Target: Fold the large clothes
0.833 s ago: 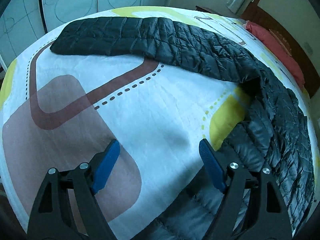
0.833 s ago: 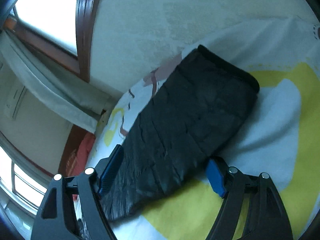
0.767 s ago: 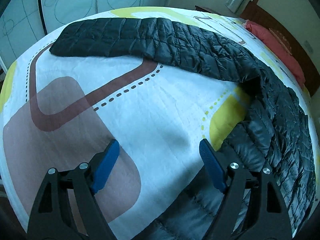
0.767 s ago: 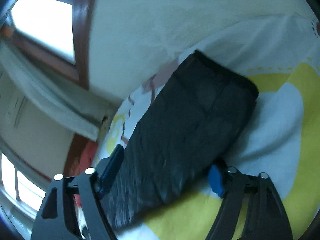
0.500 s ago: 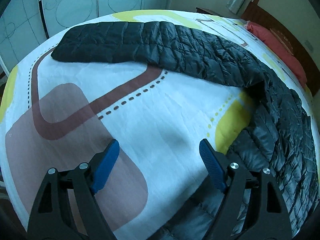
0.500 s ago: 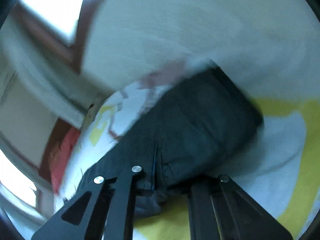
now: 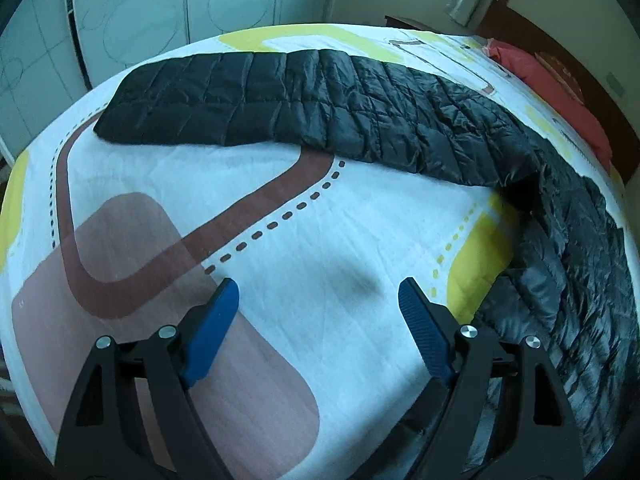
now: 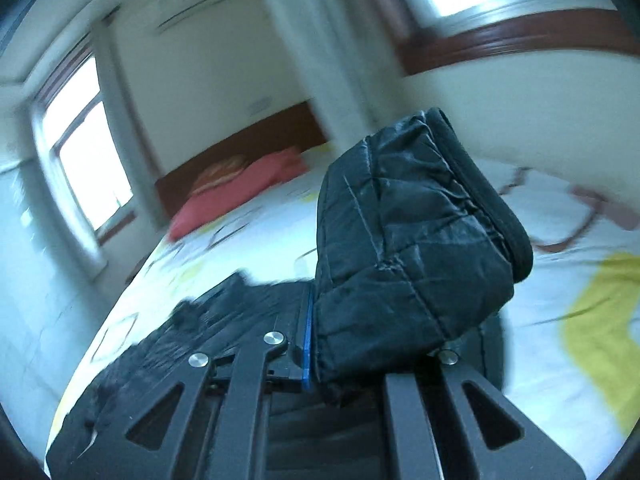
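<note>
A black quilted down jacket point(image 7: 360, 120) lies spread on the bed. One sleeve point(image 7: 192, 96) stretches flat to the far left and the body runs down the right side. My left gripper point(image 7: 318, 320) is open and empty above the bare sheet, left of the jacket's hem. My right gripper point(image 8: 360, 344) is shut on the jacket's other sleeve point(image 8: 404, 248) near its cuff point(image 8: 492, 200) and holds it lifted off the bed. The rest of the jacket point(image 8: 192, 344) lies below at the lower left.
The bed sheet point(image 7: 280, 240) is white with brown, pink and yellow shapes. A red pillow point(image 7: 552, 84) lies by the wooden headboard; it also shows in the right wrist view point(image 8: 240, 184). A wardrobe point(image 7: 160, 12) stands beyond the bed's far edge.
My right gripper has shut on the sleeve and lifted it off the bed, swinging the view toward the headboard. My left gripper has stayed open and drifted slightly.
</note>
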Tool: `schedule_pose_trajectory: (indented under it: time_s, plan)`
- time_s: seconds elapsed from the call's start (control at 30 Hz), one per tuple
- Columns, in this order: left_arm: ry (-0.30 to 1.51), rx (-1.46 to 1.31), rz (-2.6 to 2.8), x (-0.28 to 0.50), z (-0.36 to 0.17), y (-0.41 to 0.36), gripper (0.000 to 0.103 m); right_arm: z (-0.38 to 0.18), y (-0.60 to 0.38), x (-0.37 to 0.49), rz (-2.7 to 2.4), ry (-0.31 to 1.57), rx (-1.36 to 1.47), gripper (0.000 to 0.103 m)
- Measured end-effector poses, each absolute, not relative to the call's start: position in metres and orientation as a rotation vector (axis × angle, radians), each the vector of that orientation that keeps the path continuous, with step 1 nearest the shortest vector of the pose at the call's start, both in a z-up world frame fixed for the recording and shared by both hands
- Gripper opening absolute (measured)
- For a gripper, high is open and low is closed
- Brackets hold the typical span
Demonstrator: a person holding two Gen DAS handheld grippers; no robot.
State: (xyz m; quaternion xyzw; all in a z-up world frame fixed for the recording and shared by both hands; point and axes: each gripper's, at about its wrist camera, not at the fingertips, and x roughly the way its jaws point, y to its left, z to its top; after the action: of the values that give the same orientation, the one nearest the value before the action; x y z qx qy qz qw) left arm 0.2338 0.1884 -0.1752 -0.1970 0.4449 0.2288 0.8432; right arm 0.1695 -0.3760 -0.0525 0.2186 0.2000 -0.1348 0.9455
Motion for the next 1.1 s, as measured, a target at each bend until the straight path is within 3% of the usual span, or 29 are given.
schedule_pose_trajectory:
  time_s: [0.33,0.93,1.03,1.1]
  plan:
    - [0.929,-0.382,0.465,0.236,-0.182,0.183,0.088,-0.095,-0.235,0.278,-0.043,0.614,0.355,0.008]
    - [0.929,-0.355,0.46,0.238,-0.186,0.18,0.092,-0.16,-0.145,0.319,0.021,0.857,0.184,0.015]
    - [0.929,-0.354,0.458,0.238,-0.187,0.18,0.093,-0.163,-0.137,0.321,0.042,0.861,0.17,0.028]
    - [0.93,-0.35,0.458,0.239,-0.187,0.18,0.093,-0.161,-0.13,0.32,0.075,0.852,0.159,0.05]
